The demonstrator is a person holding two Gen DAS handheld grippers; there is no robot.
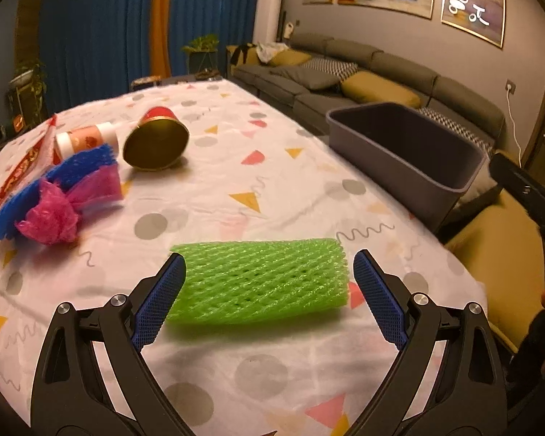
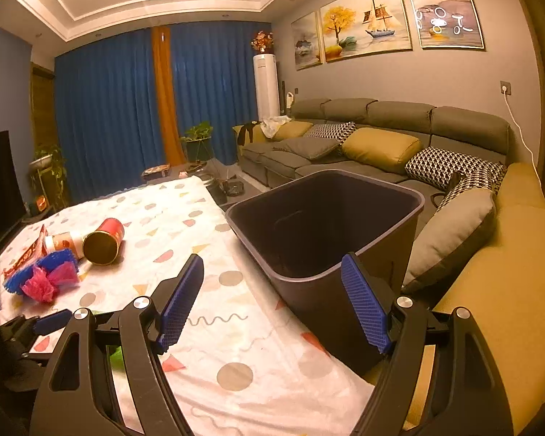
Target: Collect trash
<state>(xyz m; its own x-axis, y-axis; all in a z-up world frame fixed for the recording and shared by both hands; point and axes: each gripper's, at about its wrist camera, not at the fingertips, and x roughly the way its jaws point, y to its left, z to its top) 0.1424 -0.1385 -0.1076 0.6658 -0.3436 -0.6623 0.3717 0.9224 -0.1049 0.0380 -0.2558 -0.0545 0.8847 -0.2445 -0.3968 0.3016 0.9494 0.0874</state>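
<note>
Left wrist view shows the left gripper (image 1: 269, 283) wide open around the green foam net (image 1: 259, 281), ready to pinch it. Right gripper (image 2: 272, 303) is wide and empty near the bin (image 2: 345, 272), which seems empty.

Grey sofa (image 2: 363, 123) with mustard cushions (image 2: 381, 149) at two o'clock; framed paintings (image 2: 367, 18) above; blue curtains (image 2: 127, 101) at eleven; white standing unit (image 2: 266, 85) at twelve.
</note>
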